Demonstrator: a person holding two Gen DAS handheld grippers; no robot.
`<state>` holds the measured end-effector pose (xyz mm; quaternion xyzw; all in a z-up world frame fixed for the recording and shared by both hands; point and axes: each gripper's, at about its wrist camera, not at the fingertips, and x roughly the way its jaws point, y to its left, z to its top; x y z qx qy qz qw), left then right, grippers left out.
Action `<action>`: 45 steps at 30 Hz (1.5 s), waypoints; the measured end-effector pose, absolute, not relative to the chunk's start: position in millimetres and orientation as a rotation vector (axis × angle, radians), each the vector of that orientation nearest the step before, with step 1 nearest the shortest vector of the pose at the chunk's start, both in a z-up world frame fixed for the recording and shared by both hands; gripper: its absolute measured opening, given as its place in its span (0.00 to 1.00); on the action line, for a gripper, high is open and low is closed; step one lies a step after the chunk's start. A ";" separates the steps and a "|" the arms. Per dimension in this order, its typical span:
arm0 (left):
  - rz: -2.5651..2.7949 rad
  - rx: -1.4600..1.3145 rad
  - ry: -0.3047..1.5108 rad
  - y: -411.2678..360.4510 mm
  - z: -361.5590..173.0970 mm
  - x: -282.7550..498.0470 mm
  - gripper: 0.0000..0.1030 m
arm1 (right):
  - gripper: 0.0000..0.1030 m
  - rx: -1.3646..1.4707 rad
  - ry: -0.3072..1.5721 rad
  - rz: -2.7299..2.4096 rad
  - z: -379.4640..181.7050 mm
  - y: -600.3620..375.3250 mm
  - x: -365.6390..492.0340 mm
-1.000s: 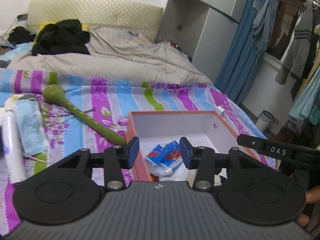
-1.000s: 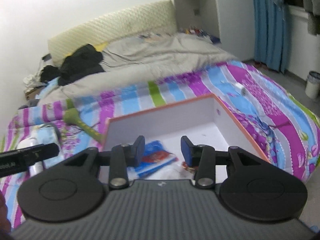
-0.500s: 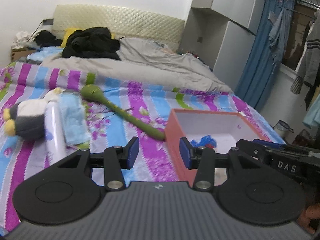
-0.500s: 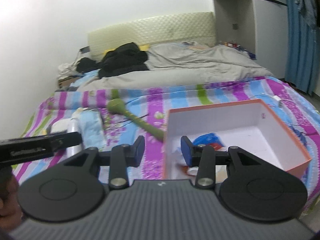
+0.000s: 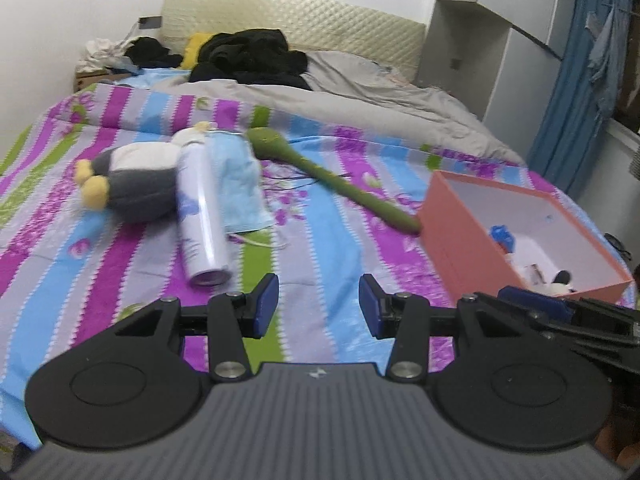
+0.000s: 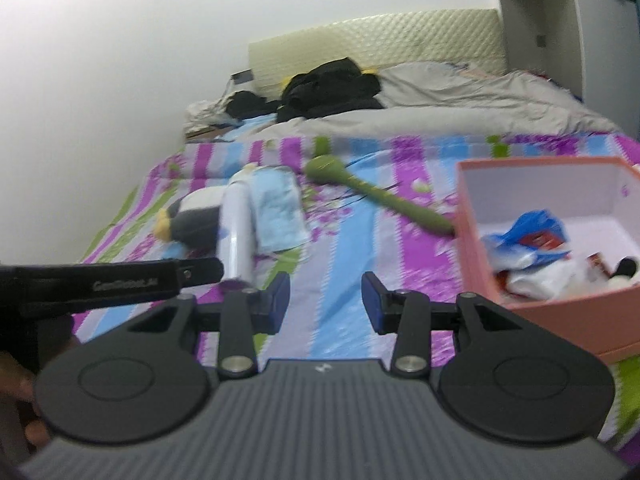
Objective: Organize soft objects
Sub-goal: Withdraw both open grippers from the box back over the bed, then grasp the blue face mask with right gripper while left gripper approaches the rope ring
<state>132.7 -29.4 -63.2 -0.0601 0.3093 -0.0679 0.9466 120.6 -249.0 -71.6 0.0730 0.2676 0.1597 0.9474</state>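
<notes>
A grey and white plush penguin (image 5: 132, 184) (image 6: 188, 220) lies on the striped bedspread (image 5: 320, 248) at the left. Beside it lie a white spray can (image 5: 200, 216) (image 6: 238, 232), a light blue face mask pack (image 5: 240, 184) (image 6: 278, 208) and a long green soft toy (image 5: 332, 176) (image 6: 372, 196). An orange box (image 5: 452, 236) (image 6: 568, 312) at the right holds a blue packet (image 6: 528, 236) and other small items. My left gripper (image 5: 319, 305) is open and empty above the bedspread. My right gripper (image 6: 325, 302) is open and empty, left of the box.
A grey duvet (image 5: 380, 92) and black clothes (image 5: 252, 56) lie at the head of the bed. A white wall runs along the left side. A wardrobe (image 5: 520, 40) and blue curtain (image 5: 580, 92) stand at the right. The left gripper's body (image 6: 100, 284) shows in the right wrist view.
Both grippers have swung left, away from above the box, over the bedspread. The plush penguin, spray can and mask pack have come into fuller view. Both stay open and empty.
</notes>
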 end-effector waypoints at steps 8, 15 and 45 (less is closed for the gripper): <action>-0.080 -0.134 0.646 -0.6 -86.6 131.2 0.49 | 0.41 0.156 0.541 0.387 -98.5 -220.3 117.0; -0.063 -0.138 0.664 5.8 -104.1 144.3 0.49 | 0.41 0.182 0.563 0.389 -126.6 -214.7 138.4; 0.135 -0.109 0.756 38.7 -164.0 303.4 0.47 | 0.58 0.141 0.601 0.563 -205.8 -143.3 386.2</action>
